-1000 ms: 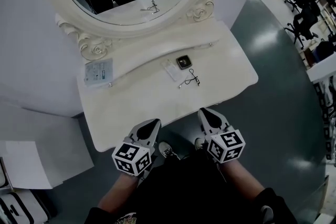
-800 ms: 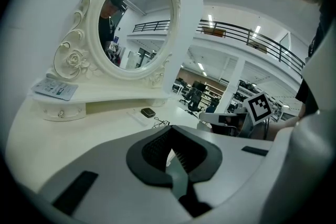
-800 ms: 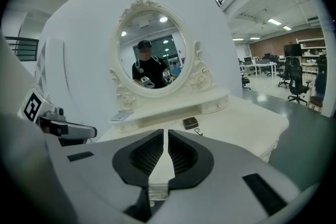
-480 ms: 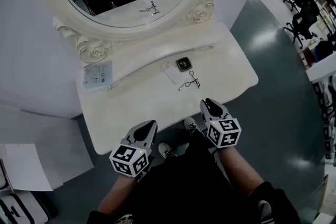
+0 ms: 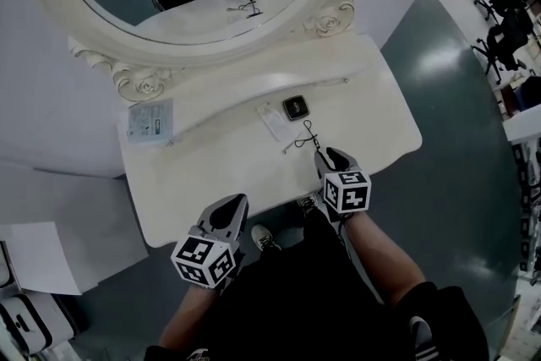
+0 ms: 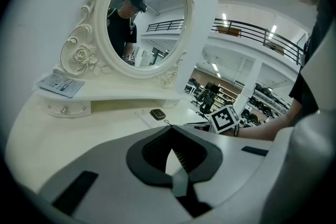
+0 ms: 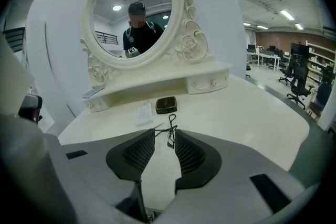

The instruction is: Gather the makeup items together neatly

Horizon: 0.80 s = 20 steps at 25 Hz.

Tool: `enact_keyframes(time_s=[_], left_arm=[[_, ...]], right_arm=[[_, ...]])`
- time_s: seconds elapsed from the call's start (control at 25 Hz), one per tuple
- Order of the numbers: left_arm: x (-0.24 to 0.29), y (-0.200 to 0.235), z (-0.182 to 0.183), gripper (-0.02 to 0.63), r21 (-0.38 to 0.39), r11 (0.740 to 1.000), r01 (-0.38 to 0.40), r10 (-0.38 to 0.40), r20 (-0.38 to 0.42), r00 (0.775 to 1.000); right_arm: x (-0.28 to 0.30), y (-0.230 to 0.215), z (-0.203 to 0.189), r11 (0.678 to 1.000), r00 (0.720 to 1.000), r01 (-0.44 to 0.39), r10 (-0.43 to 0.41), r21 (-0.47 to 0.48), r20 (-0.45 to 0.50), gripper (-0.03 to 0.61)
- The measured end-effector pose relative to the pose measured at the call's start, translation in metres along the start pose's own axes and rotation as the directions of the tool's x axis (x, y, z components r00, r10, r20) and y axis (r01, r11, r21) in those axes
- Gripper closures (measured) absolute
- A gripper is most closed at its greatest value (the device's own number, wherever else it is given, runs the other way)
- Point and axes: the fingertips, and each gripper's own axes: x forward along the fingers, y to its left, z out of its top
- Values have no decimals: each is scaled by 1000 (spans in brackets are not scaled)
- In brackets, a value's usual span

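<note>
Left gripper [image 6: 169, 131], jaws together; right gripper [image 7: 160, 134], jaws just opening and apart, eyelash curler [image 7: 171, 128] loose between their tips

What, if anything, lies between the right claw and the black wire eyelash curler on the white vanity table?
Nothing visible does. The right claw, whose jaws have just been opening, is at the black wire eyelash curler, one end showing ungripped between its tips. The small dark square compact and flat white packet lie beyond it.

Eyelash curler [image 5: 303, 135], dark compact [image 5: 295, 106], white sachet [image 5: 272, 121] lie close.
</note>
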Motion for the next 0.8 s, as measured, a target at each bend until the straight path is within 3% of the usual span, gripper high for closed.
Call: enact_keyframes(time_s=[0.28, 0.4, 0.8], left_arm=[[20, -1, -1, 606, -38, 999, -37, 36, -19, 999], [27, -2, -3, 606, -48, 998, -46, 44, -28, 999], [59, -20, 2, 607, -44, 999, -18, 16, -34, 999]], right_arm=[[35, -11, -9, 999, 995, -37, 37, 1, -89, 451], [42, -15, -11, 999, 993, -43, 42, -10, -111, 525], [19, -63, 15, 1000, 1000, -2, 3, 23, -21, 538]])
